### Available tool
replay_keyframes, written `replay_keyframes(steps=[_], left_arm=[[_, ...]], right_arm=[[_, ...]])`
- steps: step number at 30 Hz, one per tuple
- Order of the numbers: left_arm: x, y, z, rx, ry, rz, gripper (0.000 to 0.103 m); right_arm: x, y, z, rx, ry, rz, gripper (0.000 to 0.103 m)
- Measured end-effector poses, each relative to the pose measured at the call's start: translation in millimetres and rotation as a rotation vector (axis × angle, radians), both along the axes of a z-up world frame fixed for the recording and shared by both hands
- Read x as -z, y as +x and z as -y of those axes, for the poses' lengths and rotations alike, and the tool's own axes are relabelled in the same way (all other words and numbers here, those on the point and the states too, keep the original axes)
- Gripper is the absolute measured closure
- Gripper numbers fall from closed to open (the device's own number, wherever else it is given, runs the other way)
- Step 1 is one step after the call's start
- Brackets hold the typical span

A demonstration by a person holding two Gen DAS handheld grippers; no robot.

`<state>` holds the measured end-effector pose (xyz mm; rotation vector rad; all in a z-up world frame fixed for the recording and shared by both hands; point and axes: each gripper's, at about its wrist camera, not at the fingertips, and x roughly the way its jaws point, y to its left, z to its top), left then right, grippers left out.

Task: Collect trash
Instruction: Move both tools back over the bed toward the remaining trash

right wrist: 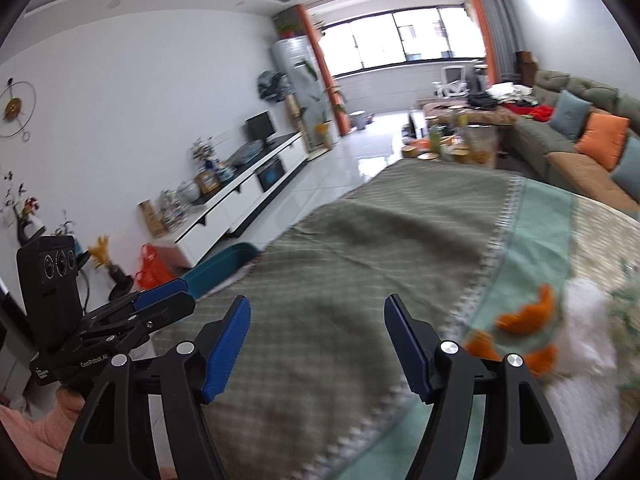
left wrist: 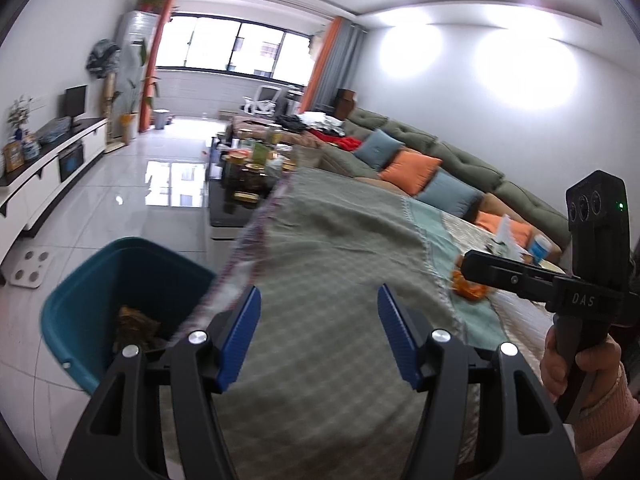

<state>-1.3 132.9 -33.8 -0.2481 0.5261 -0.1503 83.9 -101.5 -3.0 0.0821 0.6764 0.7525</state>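
Note:
A teal trash bin (left wrist: 120, 300) stands on the floor by the left edge of the table (left wrist: 340, 240), with brownish scraps (left wrist: 136, 324) inside it. My left gripper (left wrist: 318, 292) hovers open over the green checked cloth just right of the bin, nothing between its blue pads. Orange peels (right wrist: 528, 316) and a white tissue (right wrist: 584, 320) lie on the cloth's teal band, to the right of my right gripper (right wrist: 318, 304), which is open and empty above the table (right wrist: 360, 240). The peels (left wrist: 470, 286) also show under the right gripper (left wrist: 480, 264) in the left wrist view.
A bin rim (right wrist: 224, 264) peeks past the table edge. A white-and-blue container (left wrist: 540, 248) and papers sit at the table's far right. A cluttered coffee table (left wrist: 248, 168), green sofa (left wrist: 460, 152), TV cabinet (right wrist: 248, 188), floor scale (left wrist: 30, 268) and orange bag (right wrist: 150, 266) surround it.

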Motion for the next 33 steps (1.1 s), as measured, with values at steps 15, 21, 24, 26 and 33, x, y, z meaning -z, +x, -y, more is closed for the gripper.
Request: replay_keyframes(steps=[15, 21, 24, 26, 33], left_arm=[[4, 23, 101, 0.269, 0.047, -0.003, 0.041], [6, 44, 128, 0.326, 0.067, -0.023, 0.041], [9, 57, 140, 0.347, 0.079, -0.044, 0.042], [10, 66, 150, 0.357, 0.088, -0.058, 0.042], [18, 94, 167, 0.363, 0.100, -0.132, 0.043]], right_arm=[[16, -19, 116, 0.260, -0.016, 0.009, 0.033], [14, -16, 155, 0.367, -0.018, 0.021, 0.033], [11, -14, 173, 0.415, -0.018, 0.029, 0.033], [10, -12, 184, 0.449, -0.020, 0.036, 0.033], [17, 10, 212, 0.539, -0.040, 0.010, 0.033]])
